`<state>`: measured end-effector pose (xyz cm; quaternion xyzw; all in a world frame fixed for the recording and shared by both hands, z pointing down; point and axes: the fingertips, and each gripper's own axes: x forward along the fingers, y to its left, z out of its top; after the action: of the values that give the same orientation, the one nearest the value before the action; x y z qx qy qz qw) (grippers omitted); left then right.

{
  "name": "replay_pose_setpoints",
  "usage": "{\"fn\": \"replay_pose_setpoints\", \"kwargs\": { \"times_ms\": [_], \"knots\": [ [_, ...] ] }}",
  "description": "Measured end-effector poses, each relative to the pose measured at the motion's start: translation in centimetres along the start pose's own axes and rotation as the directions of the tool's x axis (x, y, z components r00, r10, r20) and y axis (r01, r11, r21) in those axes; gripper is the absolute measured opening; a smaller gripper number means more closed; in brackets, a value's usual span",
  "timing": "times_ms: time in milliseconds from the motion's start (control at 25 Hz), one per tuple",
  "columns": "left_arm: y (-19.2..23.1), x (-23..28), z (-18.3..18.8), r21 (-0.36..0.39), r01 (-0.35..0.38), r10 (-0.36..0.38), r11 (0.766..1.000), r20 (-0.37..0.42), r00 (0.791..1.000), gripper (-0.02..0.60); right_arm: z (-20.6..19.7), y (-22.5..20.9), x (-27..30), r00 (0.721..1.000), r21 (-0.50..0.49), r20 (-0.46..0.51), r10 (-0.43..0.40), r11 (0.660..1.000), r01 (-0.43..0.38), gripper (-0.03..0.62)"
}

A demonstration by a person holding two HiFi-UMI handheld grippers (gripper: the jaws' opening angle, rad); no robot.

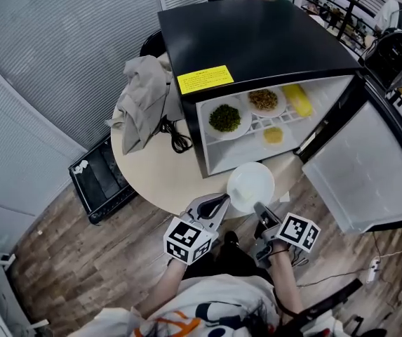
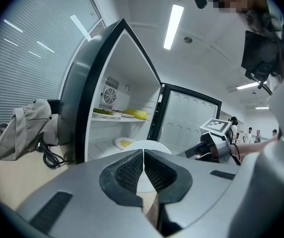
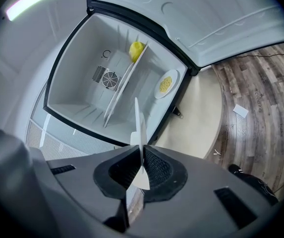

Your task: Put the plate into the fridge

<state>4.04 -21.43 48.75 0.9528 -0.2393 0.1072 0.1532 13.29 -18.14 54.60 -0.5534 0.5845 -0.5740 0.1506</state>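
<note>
An empty white plate point(image 1: 250, 185) hangs in front of the open black fridge point(image 1: 257, 41), just below its lower compartment. My right gripper point(image 1: 258, 208) is shut on the plate's near rim. In the right gripper view the plate point(image 3: 138, 118) stands edge-on between the pads of that gripper point(image 3: 142, 170). My left gripper point(image 1: 223, 199) is shut with nothing between its jaws, right beside the plate's left edge. From the left gripper point(image 2: 142, 165), the plate point(image 2: 146, 145) shows just beyond the tips.
The upper shelf holds a plate of greens point(image 1: 226, 118), a plate of brown food point(image 1: 263, 100) and yellow corn point(image 1: 297, 98). Below lies a small plate with yellow food point(image 1: 273, 135). The door point(image 1: 362, 167) swings out right. A grey bag point(image 1: 141, 93) and cable point(image 1: 176, 139) lie on the round table point(image 1: 158, 174).
</note>
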Motion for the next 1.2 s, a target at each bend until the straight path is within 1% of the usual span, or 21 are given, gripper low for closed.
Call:
{"fn": "replay_pose_setpoints", "kwargs": {
  "times_ms": [520, 680, 920, 1200],
  "knots": [
    [1.0, 2.7, 0.8, -0.011, -0.042, 0.042, 0.999, 0.008, 0.999, 0.009, 4.0, -1.6, 3.9, 0.999, -0.041, -0.053, -0.014, 0.999, 0.012, 0.026],
    [1.2, 3.2, 0.7, -0.017, -0.053, 0.053, 0.998, 0.002, 0.999, 0.009, 4.4, -1.8, 5.7, 0.996, -0.052, -0.088, -0.018, 0.999, 0.014, 0.026],
    [1.8, 3.9, 0.8, -0.023, -0.076, 0.077, 0.997, 0.005, 0.997, 0.009, 5.5, -1.3, 9.0, 0.992, -0.050, -0.126, 0.001, 0.999, -0.007, 0.026],
    [2.6, 4.3, 0.9, -0.033, -0.108, 0.108, 0.994, 0.007, 0.994, 0.009, 6.0, -1.5, 12.3, 0.987, -0.073, -0.161, -0.020, 0.997, 0.008, 0.026]
  ]
}}
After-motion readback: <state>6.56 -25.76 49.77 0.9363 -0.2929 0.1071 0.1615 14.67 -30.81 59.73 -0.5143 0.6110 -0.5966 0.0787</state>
